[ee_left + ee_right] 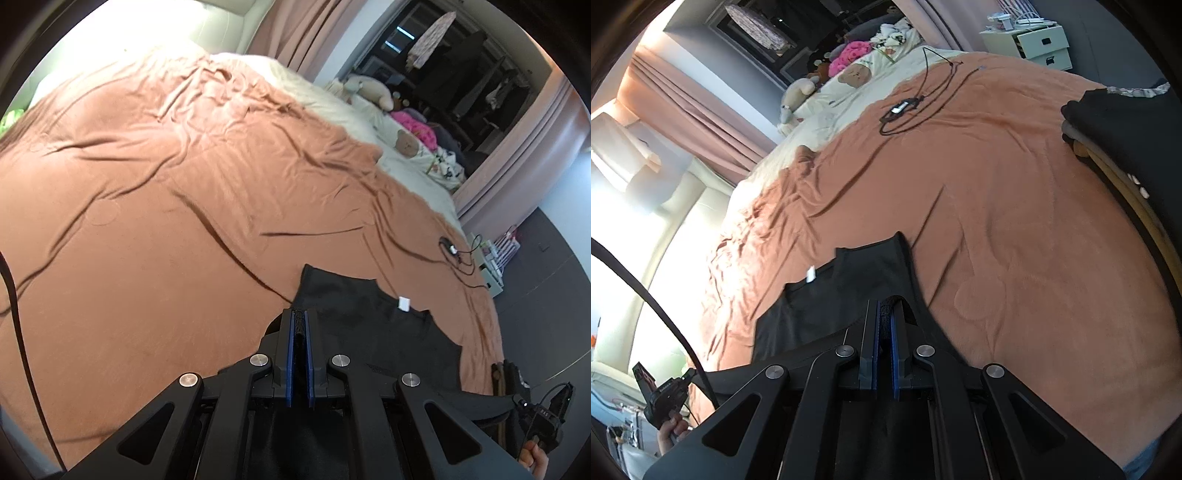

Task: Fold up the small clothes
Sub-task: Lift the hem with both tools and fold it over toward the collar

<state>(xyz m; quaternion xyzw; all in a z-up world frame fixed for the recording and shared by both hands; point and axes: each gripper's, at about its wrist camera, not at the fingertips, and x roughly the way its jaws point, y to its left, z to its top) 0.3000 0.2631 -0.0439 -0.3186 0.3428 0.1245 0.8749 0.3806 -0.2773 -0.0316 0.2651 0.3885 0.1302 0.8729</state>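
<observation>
A black garment (373,325) with a small white neck label (403,303) lies partly spread on the rust-orange bedspread (166,221). My left gripper (300,318) is shut on a pinched edge of that garment at its left side. In the right wrist view the same black garment (842,295) shows its white label (810,275), and my right gripper (885,308) is shut on its right edge. Between the two grips the cloth runs down beneath both grippers. Each view catches the other gripper with a hand on it at a lower corner (543,417) (661,398).
A stack of folded dark clothes (1126,140) sits at the bed's right side. A black cable with a small device (905,107) lies on the bedspread. Plush toys and pillows (373,90) crowd the bed's head end; a white drawer unit (1038,44) stands beyond.
</observation>
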